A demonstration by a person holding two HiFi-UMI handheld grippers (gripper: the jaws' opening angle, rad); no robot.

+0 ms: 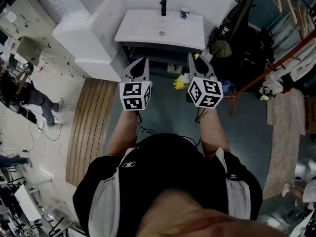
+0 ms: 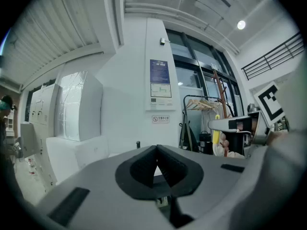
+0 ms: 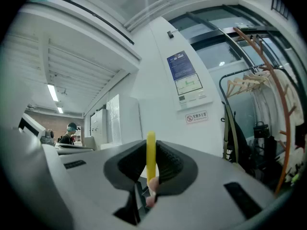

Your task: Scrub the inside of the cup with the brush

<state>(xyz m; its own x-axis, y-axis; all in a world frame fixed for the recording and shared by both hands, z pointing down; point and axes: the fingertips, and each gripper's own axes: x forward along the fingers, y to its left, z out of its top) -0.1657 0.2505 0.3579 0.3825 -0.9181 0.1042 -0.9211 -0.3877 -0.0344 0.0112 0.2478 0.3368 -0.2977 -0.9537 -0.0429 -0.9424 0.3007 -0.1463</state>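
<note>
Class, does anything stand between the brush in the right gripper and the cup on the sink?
Nothing visible does: only open floor and the white sink top lie between the brush and the cup.

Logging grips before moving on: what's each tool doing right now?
Left tool: closed, empty.
Right tool: closed on the yellow brush.

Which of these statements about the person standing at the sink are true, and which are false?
1. The right gripper holds a yellow brush. True.
2. The left gripper holds the cup. False: its jaws are shut on nothing, and the cup stands at the back of the sink.
3. In the head view, the cup stands to the right of the tap. True.
4. The brush is inside the cup. False: it is held in front of the sink, apart from the cup.
</note>
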